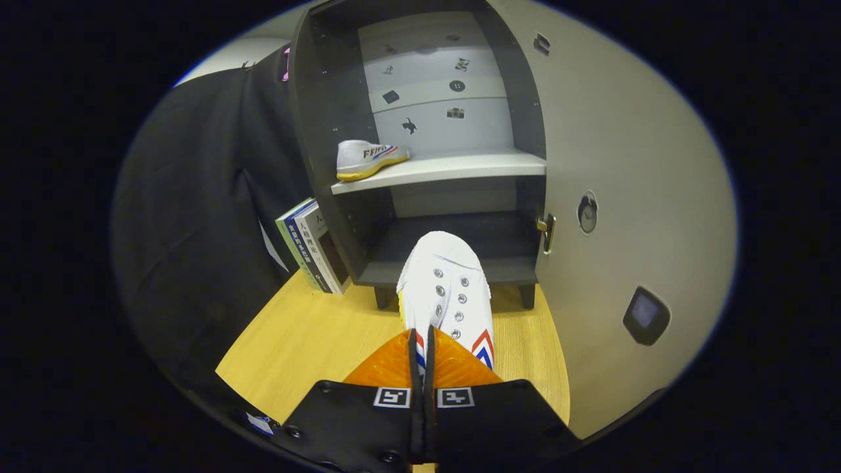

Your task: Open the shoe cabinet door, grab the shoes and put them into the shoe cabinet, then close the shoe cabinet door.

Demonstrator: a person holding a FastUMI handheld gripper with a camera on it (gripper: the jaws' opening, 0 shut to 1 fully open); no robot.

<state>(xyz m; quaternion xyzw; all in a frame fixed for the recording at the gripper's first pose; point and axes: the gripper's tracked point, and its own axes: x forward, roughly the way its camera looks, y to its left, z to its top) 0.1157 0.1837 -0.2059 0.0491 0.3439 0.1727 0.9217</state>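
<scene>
The gripper [424, 348] is clamped on the heel of a white shoe [447, 289] pointing at 12 o'clock toward the open shoe cabinet [453, 263], books [312, 246] at 10 o'clock, a second shoe [368, 159] shelved beyond, the door [624, 164] swung to 2 o'clock.

The gripper [424, 348] camera looks forward and slightly downward, close to the open shoe cabinet [420, 164].

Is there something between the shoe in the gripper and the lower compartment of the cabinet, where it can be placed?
Nothing visible blocks it. The gripper is shut on the white shoe, whose toe points at the lower compartment of the shoe cabinet. The door stands open to the side, the other shoe sits on the upper shelf, and the books lean outside.
</scene>
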